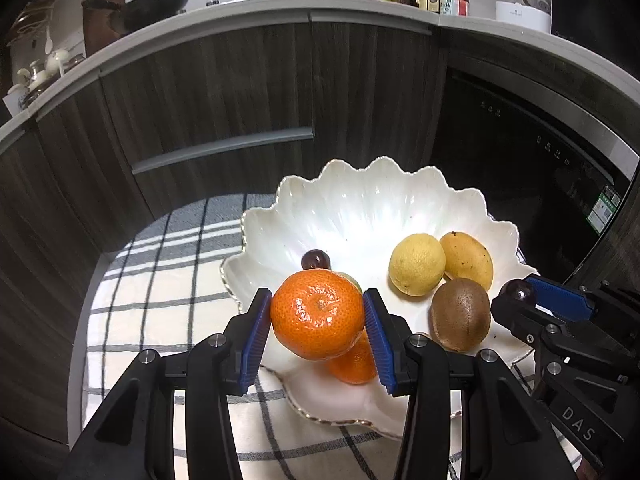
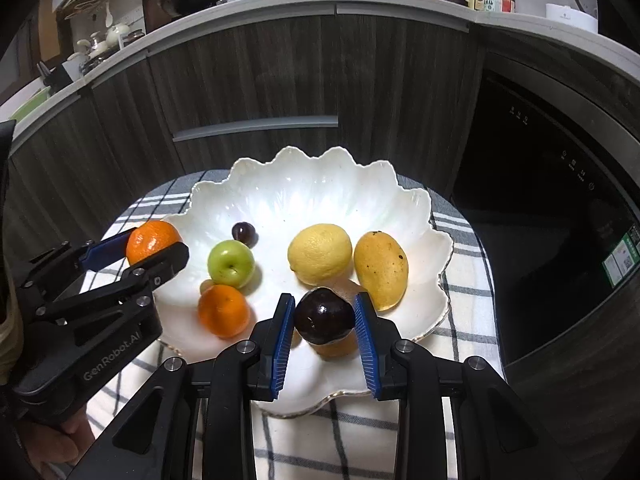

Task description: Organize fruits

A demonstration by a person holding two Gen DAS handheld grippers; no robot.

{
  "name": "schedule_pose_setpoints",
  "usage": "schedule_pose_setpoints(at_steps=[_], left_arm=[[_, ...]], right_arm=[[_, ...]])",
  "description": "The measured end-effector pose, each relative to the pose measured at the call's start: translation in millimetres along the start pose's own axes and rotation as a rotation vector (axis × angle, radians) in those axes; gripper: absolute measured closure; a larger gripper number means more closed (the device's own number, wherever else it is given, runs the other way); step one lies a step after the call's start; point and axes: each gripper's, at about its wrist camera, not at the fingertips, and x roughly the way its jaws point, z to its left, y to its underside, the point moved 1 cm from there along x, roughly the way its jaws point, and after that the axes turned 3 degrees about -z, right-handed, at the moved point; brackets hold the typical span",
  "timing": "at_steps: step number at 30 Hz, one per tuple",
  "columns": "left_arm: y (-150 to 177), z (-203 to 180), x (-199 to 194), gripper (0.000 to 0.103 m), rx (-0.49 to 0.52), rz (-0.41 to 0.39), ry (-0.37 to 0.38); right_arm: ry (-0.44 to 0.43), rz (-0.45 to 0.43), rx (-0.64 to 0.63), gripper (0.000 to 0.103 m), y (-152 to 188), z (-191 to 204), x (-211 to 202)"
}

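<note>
Left gripper (image 1: 316, 316) clamped on a round orange mandarin (image 1: 318, 314) above the left rim of the white scalloped ceramic bowl (image 2: 312, 196), right gripper (image 2: 324, 320) clamped on a dark purple round plum (image 2: 325, 315) over its near edge, above a checked tablecloth (image 2: 464, 280).
</note>
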Motion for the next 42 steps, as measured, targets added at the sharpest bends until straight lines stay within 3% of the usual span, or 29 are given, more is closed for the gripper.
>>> schedule_pose_setpoints(at_steps=[9,14,16,18,20,23,32,42], left_arm=[[3.6,-2.2,13.7,0.056,0.003,0.039,0.005],[3.2,-1.6,8.5,0.036,0.013,0.017,-0.032],[2.5,-0.1,6.8,0.033,0.013,0.018,-0.046],[2.5,1.8,4.3,0.031,0.007,0.018,-0.046],[2.9,3.1,1.6,0.028,0.004,0.016,-0.052],[3.7,5.1,-3.0,0.023,-0.003,0.015,-0.059],[9.3,10.0,-26.2,0.014,-0.040,0.017,-0.076],[17.0,16.5,-64.5,0.013,-0.071,0.009,-0.113]], right_arm=[[-0.002,0.028,0.010,0.071,2.8,-7.2,16.3],[0.006,0.032,0.008,0.070,4.3,-8.0,17.5],[0.010,0.037,0.015,0.065,4.8,-8.7,17.3],[0.023,0.036,0.026,0.042,4.6,-10.2,15.7],[0.038,0.021,0.032,0.033,3.9,-11.4,12.0],[0.061,0.003,0.023,0.028,1.4,-10.7,6.4],[0.096,-0.031,0.019,0.024,-2.0,-5.8,-16.4],[0.100,-0.041,0.047,0.023,4.9,-2.5,-44.7]])
